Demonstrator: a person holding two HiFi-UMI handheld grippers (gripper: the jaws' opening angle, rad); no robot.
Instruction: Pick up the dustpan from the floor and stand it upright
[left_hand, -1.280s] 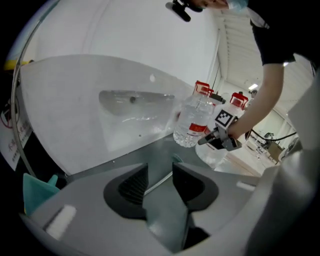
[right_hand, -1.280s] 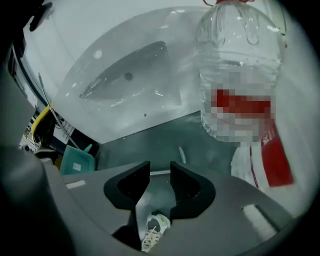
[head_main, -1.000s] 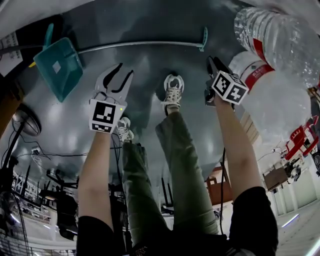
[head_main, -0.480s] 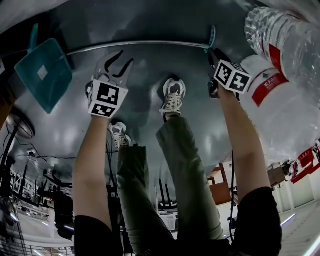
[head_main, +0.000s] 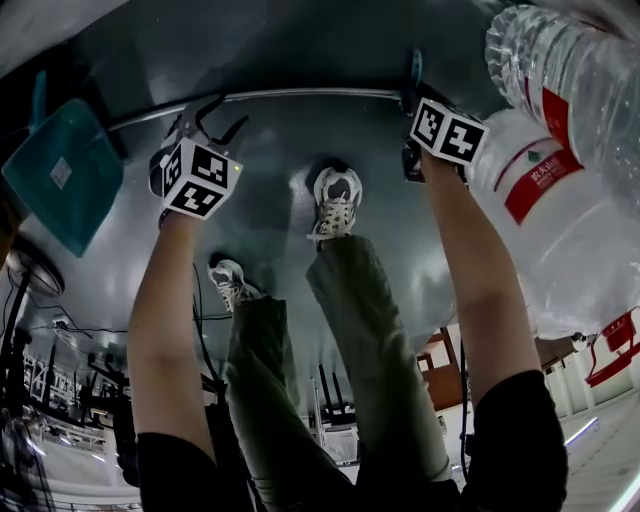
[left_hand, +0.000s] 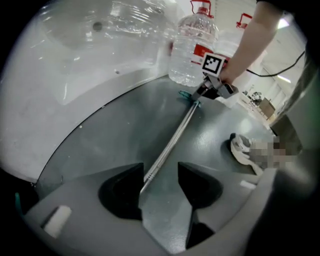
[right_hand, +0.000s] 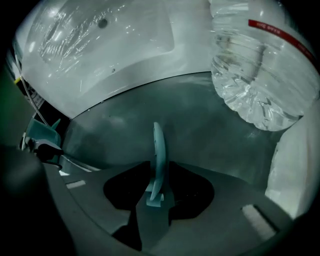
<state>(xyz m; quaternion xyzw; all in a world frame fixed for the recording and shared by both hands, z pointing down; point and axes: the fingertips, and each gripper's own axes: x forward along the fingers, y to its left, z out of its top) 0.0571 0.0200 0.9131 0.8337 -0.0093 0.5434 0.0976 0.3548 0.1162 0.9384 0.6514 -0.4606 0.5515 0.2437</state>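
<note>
A teal dustpan (head_main: 60, 185) lies at the left on the dark floor. Its long metal pole (head_main: 300, 95) runs right to a teal end grip (head_main: 413, 68). My left gripper (head_main: 212, 118) points down over the pole near the pan. Its jaws are opening, and the pole (left_hand: 167, 145) runs between them without being pressed. My right gripper (head_main: 408, 98) is at the far end. The teal grip (right_hand: 158, 150) stands between its jaws (right_hand: 156, 167), which look slightly apart from it. The left gripper view shows the right gripper (left_hand: 202, 92) at the pole's tip.
Large clear water bottles (head_main: 570, 90) stand at the right, close to the pole's end (right_hand: 255, 75). A pale curved wall (left_hand: 75, 65) borders the floor beyond the pole. The person's shoes (head_main: 335, 200) are just behind the grippers. Cables and a stand (head_main: 25, 260) lie at the lower left.
Both grippers have come down toward the pole. The left one now straddles the pole with wider jaws, and the right one has reached the teal end grip.
</note>
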